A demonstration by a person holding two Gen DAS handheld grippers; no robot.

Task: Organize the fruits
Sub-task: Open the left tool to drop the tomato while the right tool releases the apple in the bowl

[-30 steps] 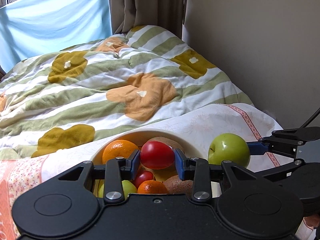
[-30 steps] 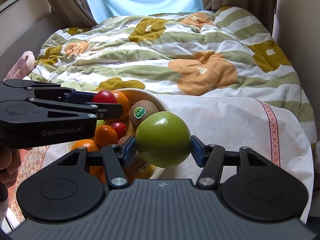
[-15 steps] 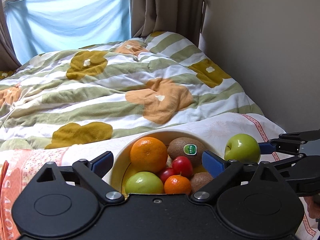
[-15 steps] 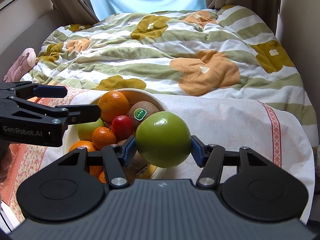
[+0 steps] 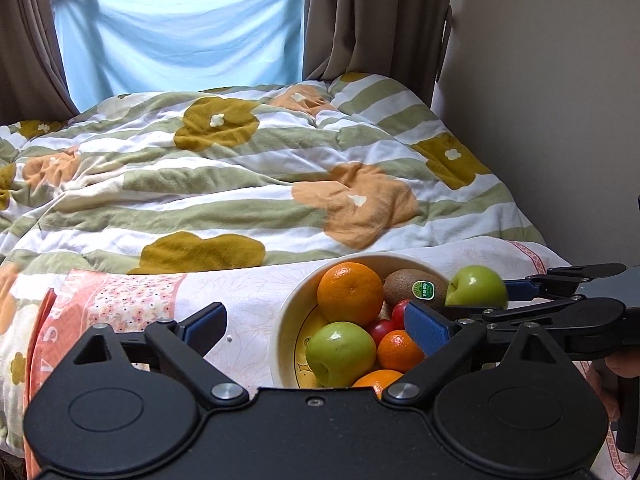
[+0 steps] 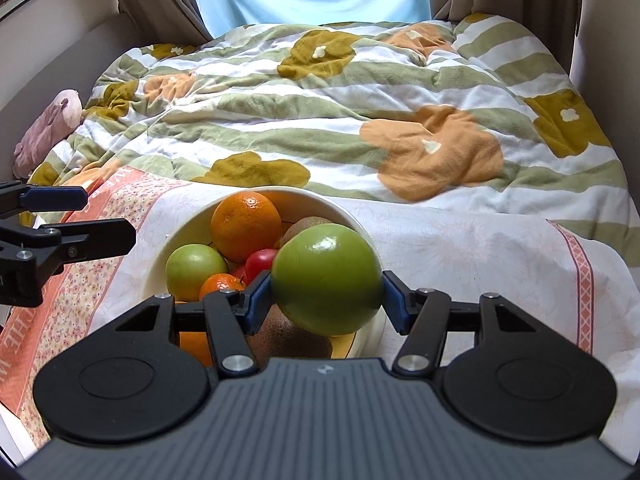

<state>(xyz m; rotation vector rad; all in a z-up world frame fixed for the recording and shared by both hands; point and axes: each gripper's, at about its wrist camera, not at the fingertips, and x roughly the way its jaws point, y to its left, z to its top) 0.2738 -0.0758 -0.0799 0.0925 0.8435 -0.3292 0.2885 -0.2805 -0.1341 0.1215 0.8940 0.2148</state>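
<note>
A cream bowl [image 5: 282, 328] on the cloth holds an orange [image 5: 350, 294], a green apple [image 5: 340, 353], a kiwi with a sticker [image 5: 416, 286], red tomatoes [image 5: 382, 329] and small oranges. My left gripper [image 5: 316, 326] is open and empty, left of the bowl and drawn back. My right gripper [image 6: 326, 298] is shut on a second green apple [image 6: 327, 278] and holds it over the bowl's right part [image 6: 360, 232]. That held apple also shows in the left wrist view [image 5: 476, 286].
The bowl stands on a white and pink floral cloth [image 6: 460, 248] at the foot of a bed with a striped flower quilt [image 6: 340, 112]. A wall [image 5: 552, 100] is on the right. A pink soft toy [image 6: 48, 128] lies at the far left.
My left gripper opened and let the red tomato go into the bowl, then drew back to the left. My right gripper brought the green apple over the bowl.
</note>
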